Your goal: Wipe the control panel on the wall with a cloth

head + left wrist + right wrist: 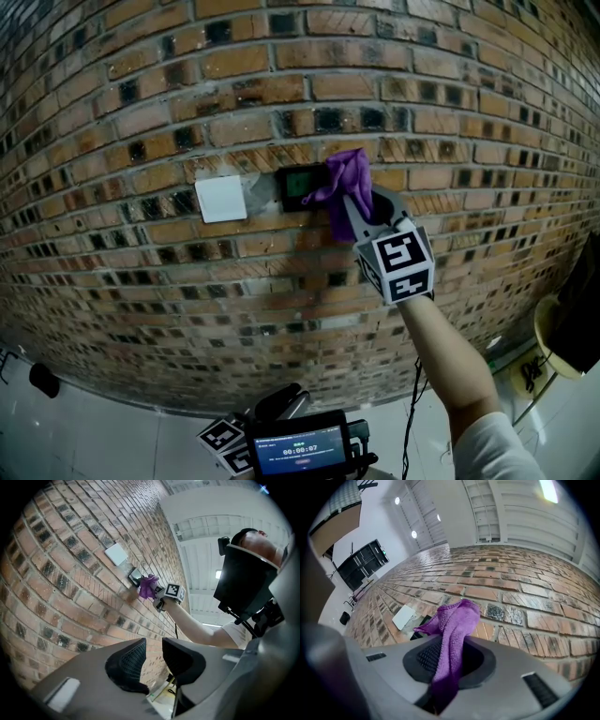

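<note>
The control panel (pixel 298 186) is a small dark box with a green screen, set in the brick wall (pixel 141 94). My right gripper (pixel 350 202) is shut on a purple cloth (pixel 343 176), which rests against the panel's right edge and hides that part. In the right gripper view the cloth (pixel 453 623) hangs out from between the jaws, and the panel (pixel 422 620) shows just left of it. My left gripper (pixel 152 660) is held low, away from the wall, open with nothing between its pads. From there I see the cloth (pixel 148 586) and the panel (pixel 135 576).
A white blank plate (pixel 221 198) is fixed on the wall just left of the panel. A small screen with a timer (pixel 298 450) sits at the bottom edge. A tan round object (pixel 561 342) stands low at the right, and a dark thing (pixel 43 379) lies on the floor at left.
</note>
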The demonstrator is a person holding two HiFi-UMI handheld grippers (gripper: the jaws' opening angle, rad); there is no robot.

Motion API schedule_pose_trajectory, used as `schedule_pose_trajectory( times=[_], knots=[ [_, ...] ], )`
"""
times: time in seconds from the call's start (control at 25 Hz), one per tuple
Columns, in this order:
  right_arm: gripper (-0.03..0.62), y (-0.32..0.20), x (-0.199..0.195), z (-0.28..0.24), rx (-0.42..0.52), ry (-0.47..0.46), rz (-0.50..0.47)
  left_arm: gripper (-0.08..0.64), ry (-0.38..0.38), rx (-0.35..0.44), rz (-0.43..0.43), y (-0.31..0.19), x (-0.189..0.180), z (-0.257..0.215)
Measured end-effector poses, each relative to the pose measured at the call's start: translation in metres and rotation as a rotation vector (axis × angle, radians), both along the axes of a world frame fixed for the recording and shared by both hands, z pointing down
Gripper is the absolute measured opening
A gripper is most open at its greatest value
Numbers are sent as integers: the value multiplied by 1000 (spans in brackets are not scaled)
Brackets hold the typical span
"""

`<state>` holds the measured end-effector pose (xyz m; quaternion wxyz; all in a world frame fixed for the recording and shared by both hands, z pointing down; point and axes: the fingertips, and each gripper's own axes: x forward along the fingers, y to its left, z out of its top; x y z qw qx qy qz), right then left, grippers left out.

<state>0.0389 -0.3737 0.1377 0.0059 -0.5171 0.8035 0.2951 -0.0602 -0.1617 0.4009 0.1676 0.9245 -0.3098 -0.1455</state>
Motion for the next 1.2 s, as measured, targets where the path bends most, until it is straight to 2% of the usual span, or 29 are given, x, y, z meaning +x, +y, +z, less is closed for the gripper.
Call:
schedule_pose_trajectory(
  times=[0.2, 0.52, 0.68, 0.92, 1.2],
  knots=[
    [78, 9, -28, -5, 18, 14, -60, 110, -1, -3, -25, 1, -8, 1],
    [78, 16, -103, 1, -1, 35, -196, 110, -5, -3, -86, 5, -30, 0],
    [78, 10, -130, 8, -19, 43, -231, 110, -6, -7, -119, 5, -43, 2],
    [78, -1, -142, 19, -49, 57, -235, 110, 0, -12, -133, 6, -48, 3],
    [78, -8, -119, 17, -54, 52, -191, 110, 1, -16, -115, 6, -40, 3]
  ],
)
